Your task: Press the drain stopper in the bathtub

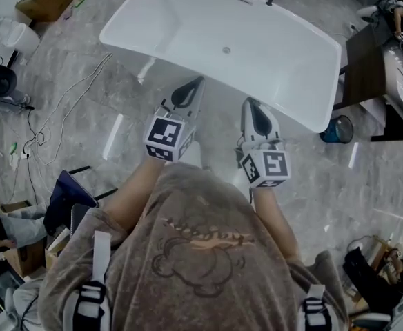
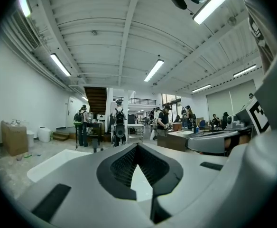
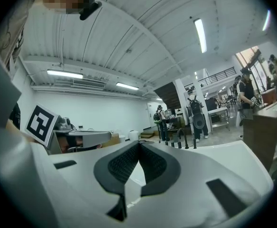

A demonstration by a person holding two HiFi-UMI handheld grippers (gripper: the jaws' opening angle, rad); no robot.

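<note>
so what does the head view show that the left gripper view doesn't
Only the head view: the stopper on the floor of the tub, the left gripper and right gripper seen from above by the tub's near rim, and the person's shirt. Only the left gripper view: the left jaws closed tip to tip with nothing between them, the ceiling lights, and people standing across the hall. Both: the white tub and the right gripper.

Glossy smooth white bathtub (image 1: pixel 188 19), shiny metal-looking drain stopper (image 1: pixel 226 49), polished grey stone floor (image 1: pixel 132 109), matt white plastic left gripper (image 2: pixel 137 145) and right gripper (image 3: pixel 139 144), textured black pads (image 2: pixel 123 167).
</note>
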